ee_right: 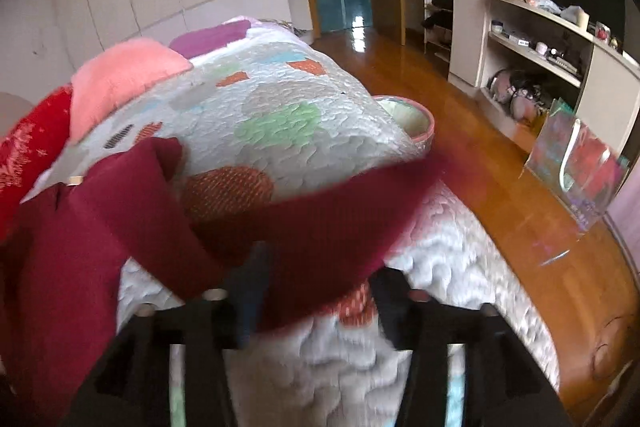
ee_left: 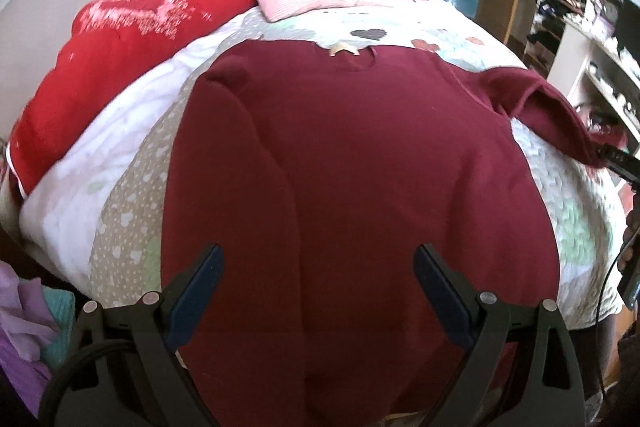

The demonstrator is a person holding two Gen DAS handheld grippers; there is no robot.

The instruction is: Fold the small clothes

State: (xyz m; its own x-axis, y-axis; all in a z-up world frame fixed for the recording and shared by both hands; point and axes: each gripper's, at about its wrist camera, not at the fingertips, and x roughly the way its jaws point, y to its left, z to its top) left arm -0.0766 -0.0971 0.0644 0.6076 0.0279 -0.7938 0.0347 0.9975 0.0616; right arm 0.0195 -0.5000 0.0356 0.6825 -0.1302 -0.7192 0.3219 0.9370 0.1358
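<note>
- We have the maroon sweater [ee_left: 360, 167] spread back-up on the quilted bed [ee_left: 132, 227], its body flat and its hem toward us at the near edge.
- Our left gripper [ee_left: 318, 263] hangs over the lower body of the sweater with its jaws spread wide and nothing between them.
- The left sleeve [ee_left: 256, 163] looks folded in over the body already; the right sleeve [ee_right: 320, 211] is lifted off the quilt.
- Our right gripper [ee_right: 320, 271] has that sleeve draped across its fingers; the view is blurred, so we cannot tell whether the jaws are pinching the cloth or merely carrying it.
- If the hold is loose, we judge the sleeve could slide off mid-swing and land crumpled, or drop over the bed's side toward the wooden floor [ee_right: 480, 167].
- Pulling too hard could drag the shoulder and skew the body, undoing the flat lay.
- With the left gripper holding nothing down, the whole garment may shift on the quilt as the sleeve crosses over.
</note>
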